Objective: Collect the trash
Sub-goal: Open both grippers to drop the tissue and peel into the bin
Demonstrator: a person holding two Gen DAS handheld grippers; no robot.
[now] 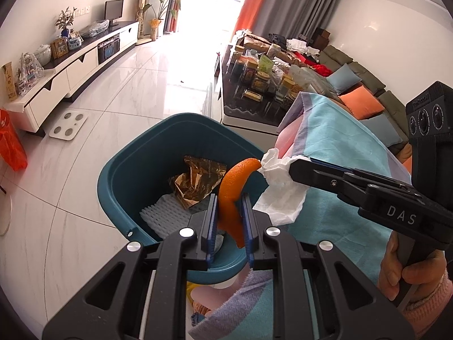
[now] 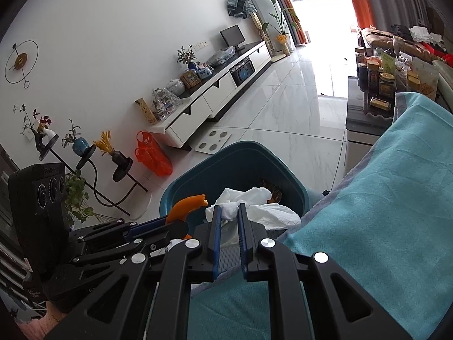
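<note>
Nearest, the left gripper (image 1: 230,198) pinches a curl of orange peel (image 1: 232,187); to its right the right gripper (image 2: 228,209) clamps a crumpled white tissue (image 2: 254,204). Both hang over the teal bin (image 1: 136,164), apparently ready to drop; a gold wrapper (image 1: 195,181) already lies inside.

The right gripper (image 2: 228,212) pinches a crumpled white tissue (image 2: 254,204) over the teal bin (image 2: 181,189); beside it, the left gripper (image 2: 181,222) apparently grips orange peel (image 2: 188,205).
</note>
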